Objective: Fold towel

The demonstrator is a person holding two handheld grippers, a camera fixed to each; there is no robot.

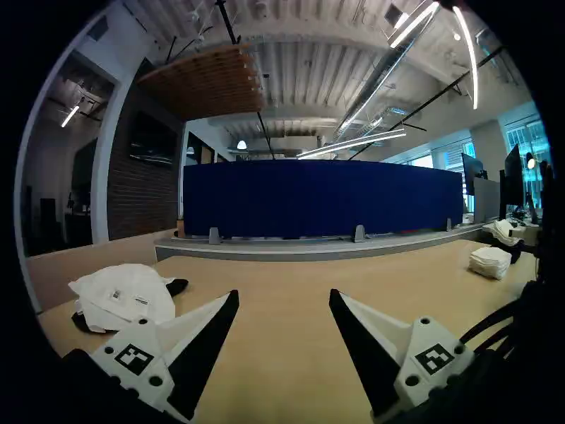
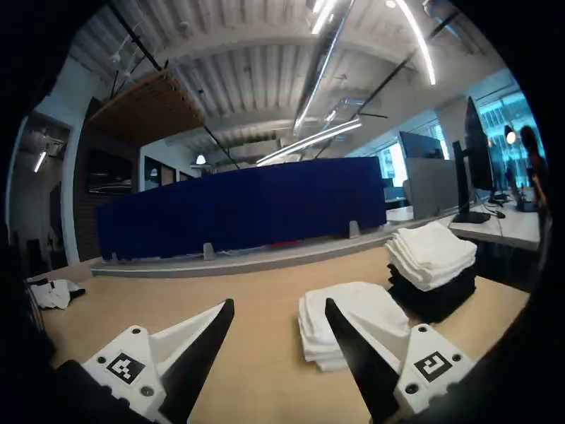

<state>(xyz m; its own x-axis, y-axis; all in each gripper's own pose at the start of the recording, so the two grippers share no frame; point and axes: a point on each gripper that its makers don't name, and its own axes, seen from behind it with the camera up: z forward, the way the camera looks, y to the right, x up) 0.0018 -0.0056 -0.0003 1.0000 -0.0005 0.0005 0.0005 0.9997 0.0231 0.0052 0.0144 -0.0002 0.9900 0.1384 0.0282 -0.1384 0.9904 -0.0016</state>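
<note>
Wooden table [image 1: 395, 268] bears a crumpled towel [image 1: 123, 297] left of the wide-open left claw [image 1: 282, 291].

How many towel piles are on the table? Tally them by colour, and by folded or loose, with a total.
White folded stacks: 2
Black folded stack: 1
Loose white towel: 1
Loose black cloth under it: 1
Total: 5

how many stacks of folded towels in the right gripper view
2: a low white stack in the near middle, and a taller stack, white towels over black, behind it to the right. Others may be hidden.
</note>
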